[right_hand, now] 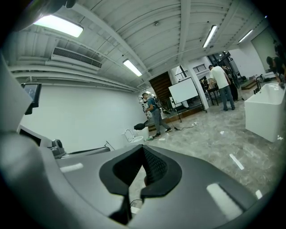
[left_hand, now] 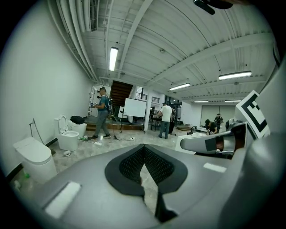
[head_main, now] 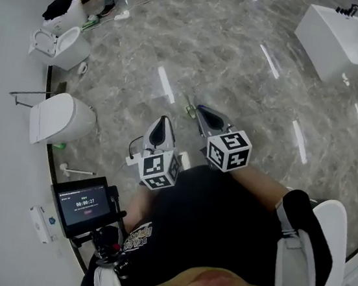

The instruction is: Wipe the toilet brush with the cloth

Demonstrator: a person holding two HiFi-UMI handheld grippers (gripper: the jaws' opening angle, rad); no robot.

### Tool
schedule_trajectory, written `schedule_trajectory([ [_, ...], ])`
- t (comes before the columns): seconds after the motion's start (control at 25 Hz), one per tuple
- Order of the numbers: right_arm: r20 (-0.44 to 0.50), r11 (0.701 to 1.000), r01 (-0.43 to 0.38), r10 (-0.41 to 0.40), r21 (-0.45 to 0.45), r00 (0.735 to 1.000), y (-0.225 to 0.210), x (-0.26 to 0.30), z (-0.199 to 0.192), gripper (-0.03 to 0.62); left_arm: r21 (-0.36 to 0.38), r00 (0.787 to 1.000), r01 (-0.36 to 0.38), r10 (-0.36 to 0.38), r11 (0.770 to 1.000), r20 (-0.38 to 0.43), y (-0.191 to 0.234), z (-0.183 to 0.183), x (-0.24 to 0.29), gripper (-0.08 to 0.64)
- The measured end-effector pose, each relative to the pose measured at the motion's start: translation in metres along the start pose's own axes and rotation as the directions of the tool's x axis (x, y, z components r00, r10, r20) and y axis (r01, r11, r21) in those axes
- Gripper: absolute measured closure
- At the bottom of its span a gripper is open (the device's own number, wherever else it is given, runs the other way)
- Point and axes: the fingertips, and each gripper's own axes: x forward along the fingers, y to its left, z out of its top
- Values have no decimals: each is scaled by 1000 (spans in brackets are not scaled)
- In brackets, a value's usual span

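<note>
In the middle of a wide marble floor (head_main: pixel 239 81), with a white tub (head_main: pixel 337 35) off to the far right and two toilets along the left wall, the nearer one (head_main: pixel 61 119) with its lid down and the farther one (head_main: pixel 58 44) with its seat up, a person stands holding both tools out in front of the chest, aimed across the room and only slightly downward. The left gripper (head_main: pixel 162 122) has its jaws drawn together at the tips with nothing between the ribbed pads, only floor showing through the slit below them. The right gripper (head_main: pixel 204 111) is likewise closed up and empty. A white, round-headed thing with a thin handle, which I take for the toilet brush (head_main: pixel 74 170), lies on the floor by the wall just past the nearer toilet, well apart from both tools. I cannot pick out the cloth; a dark heap (head_main: pixel 57 6) sits on the farther toilet's tank, but what it is I cannot tell. With no wiping under way, this fits either the moment ahead of taking up brush and cloth or the moment after both are put down. Any further wiping would call for opened jaws and a long reach down to the left.
</note>
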Motion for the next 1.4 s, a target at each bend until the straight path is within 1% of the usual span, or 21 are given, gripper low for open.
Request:
schedule_trajectory([
  [0.52,3,1000,5,-5,-18,1000,-1,1,1,594,7,1000,4,-4,1000,20,1,3,2,552],
  [0.68,-1,1000,8,-8,-21,1000,-1,0,0,594,10,1000,12,-12,1000,17,1,-4,2,552],
  [0.8,-2,1000,9,-9,-26,1000,-1,0,0,594,2,1000,10,-10,1000,12,-1,0,2,552],
  [1.08,2,1000,3,-3,-26,1000,0,0,1,594,25,1000,14,-14,1000,11,2,-7,4,554],
  [1.4,2,1000,-6,6,-18,1000,1,5,-1,594,25,1000,-1,1,1000,6,7,-9,3,552],
])
